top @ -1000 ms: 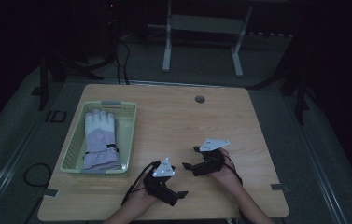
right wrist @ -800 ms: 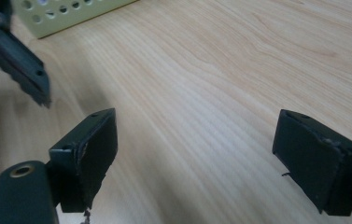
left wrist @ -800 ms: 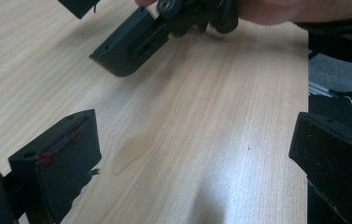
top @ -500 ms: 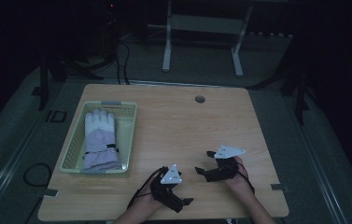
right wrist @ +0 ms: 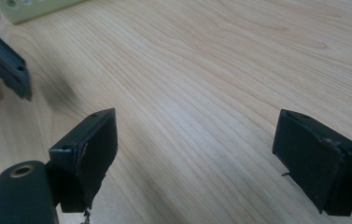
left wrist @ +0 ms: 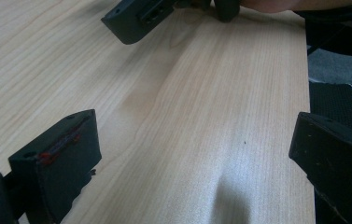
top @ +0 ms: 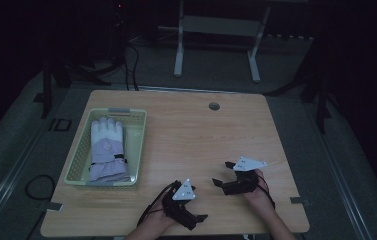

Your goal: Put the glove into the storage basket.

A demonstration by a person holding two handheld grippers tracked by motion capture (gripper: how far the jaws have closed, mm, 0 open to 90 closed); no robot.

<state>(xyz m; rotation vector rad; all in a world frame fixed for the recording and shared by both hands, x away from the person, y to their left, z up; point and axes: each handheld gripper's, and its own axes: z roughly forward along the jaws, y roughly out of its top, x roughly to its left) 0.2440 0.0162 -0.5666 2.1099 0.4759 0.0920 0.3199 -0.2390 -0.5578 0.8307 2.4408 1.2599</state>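
Note:
A lilac and white glove [top: 107,150] lies flat in a pale green basket [top: 140,145] on the left of the wooden table [top: 196,130]. My left gripper [top: 196,219] hovers low near the table's front edge, jaws wide apart with nothing between them. In the left gripper view, my left gripper [left wrist: 192,130] frames bare wood. My right gripper [top: 222,174] sits just right of it, pointing left, also open and empty. The right gripper view has my right gripper [right wrist: 197,123] over bare wood too.
A round cable hole [top: 214,106] sits near the table's far edge. The basket's corner [right wrist: 38,9] shows at the top left of the right gripper view. The table's right edge [left wrist: 306,70] is close in the left gripper view.
Both grippers have drawn back toward the front edge and drifted a little right. The jaws stay open and the glove has not moved.

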